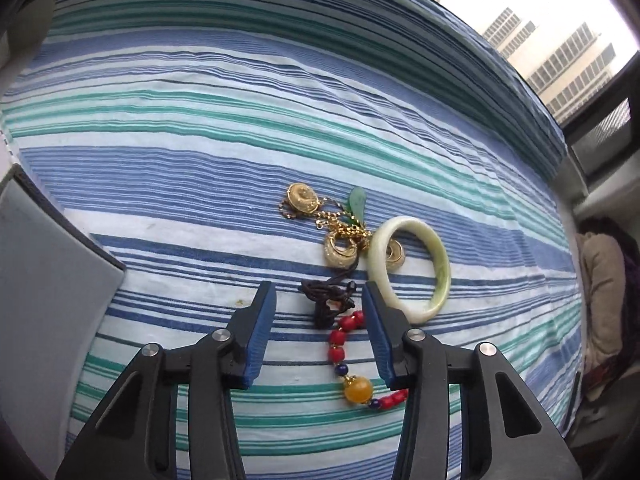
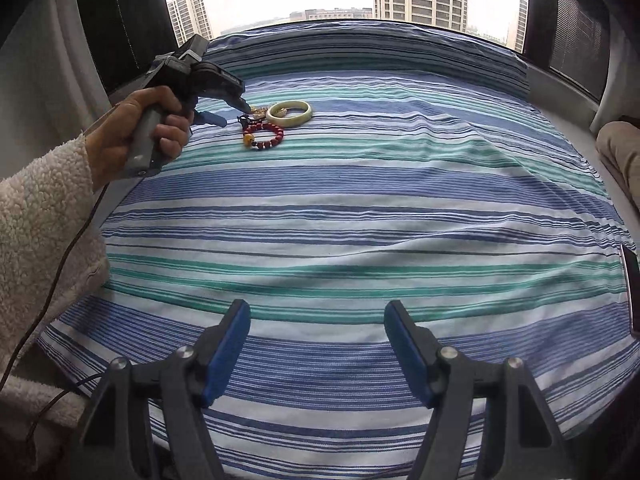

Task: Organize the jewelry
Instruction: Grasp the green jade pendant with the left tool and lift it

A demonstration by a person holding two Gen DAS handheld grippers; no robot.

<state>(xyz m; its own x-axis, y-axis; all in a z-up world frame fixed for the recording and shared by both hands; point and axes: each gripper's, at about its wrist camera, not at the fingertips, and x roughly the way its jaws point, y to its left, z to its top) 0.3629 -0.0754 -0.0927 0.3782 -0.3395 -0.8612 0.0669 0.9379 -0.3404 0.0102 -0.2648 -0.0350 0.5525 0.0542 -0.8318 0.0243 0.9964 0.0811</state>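
A small heap of jewelry lies on the striped bedspread. It holds a pale jade bangle, a red bead bracelet with an amber bead, a knotted dark cord, gold hoop earrings, a round gold pendant on a chain and a green leaf pendant. My left gripper hangs over the heap, its jaws either side of the cord and red beads, pads not pressing. In the right wrist view my left gripper sits at the bangle and bracelet. My right gripper is open over bare bedspread, far from them.
A hand in a white fleece sleeve holds the left gripper, a cable trailing down. A grey flat object lies at the bed's left edge. A tan cushion and a dark flat item sit at the right. Windows stand behind.
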